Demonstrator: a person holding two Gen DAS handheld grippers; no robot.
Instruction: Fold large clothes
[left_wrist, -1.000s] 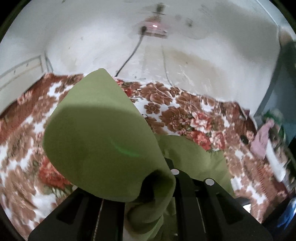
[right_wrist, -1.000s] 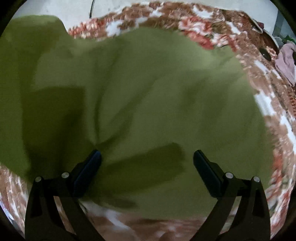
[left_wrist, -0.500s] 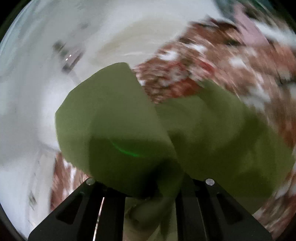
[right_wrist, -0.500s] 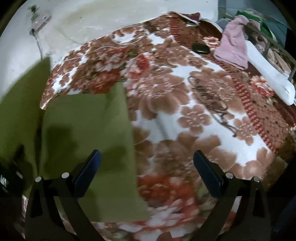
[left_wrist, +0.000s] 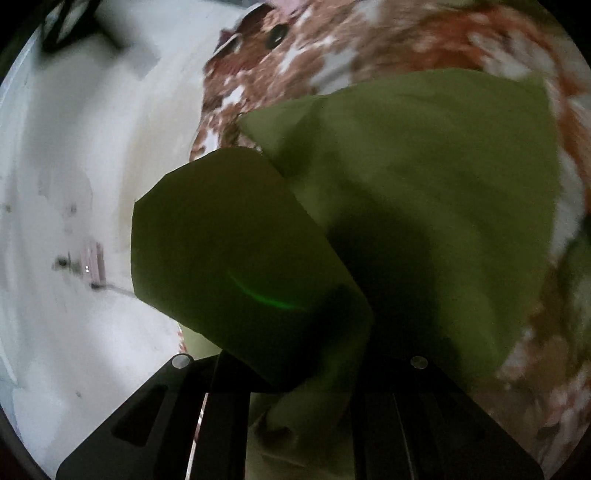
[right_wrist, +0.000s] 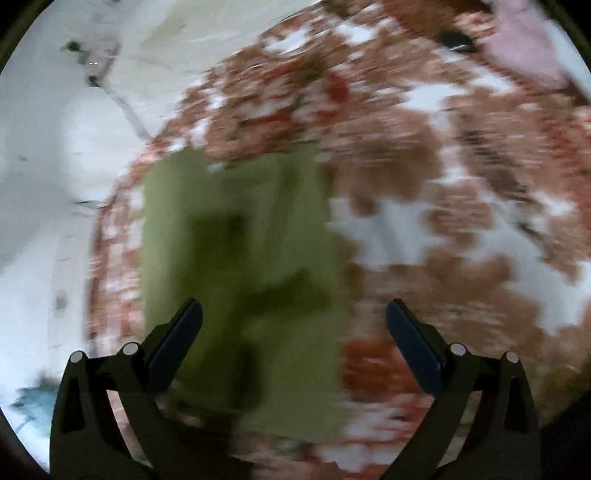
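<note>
Since a second ago the green cloth (left_wrist: 424, 192) has gone from a raised flap hanging before the left camera to a sheet laid out across the right half of that frame, and the whole view has rolled: the wall now fills the left side and the bedspread (left_wrist: 332, 48) the top. In the right view the cloth (right_wrist: 240, 266), which filled the frame a second ago, has shrunk to a long strip at lower centre-left, lying on the bedspread (right_wrist: 461, 221).

The left gripper (left_wrist: 295, 398) is clamped on a bunched edge of the cloth at bottom centre; a stiff flap of it stands up in front of the lens, centre-left. The right gripper (right_wrist: 293, 332) stands wide apart with nothing between its fingers, above the strip and not touching it. Both views are blurred by motion.

This looks like a fold being carried over: the left side brings its edge across the cloth while the right has let go and drawn back. How neatly the layers line up cannot be told from here.

No container is in view. Loose items sit at the far edge of the bedspread: a small dark object (right_wrist: 452, 38) and pink fabric (right_wrist: 524, 55) in the upper right of the right view. A wall socket with its cable (right_wrist: 96, 68) sits upper left.
</note>
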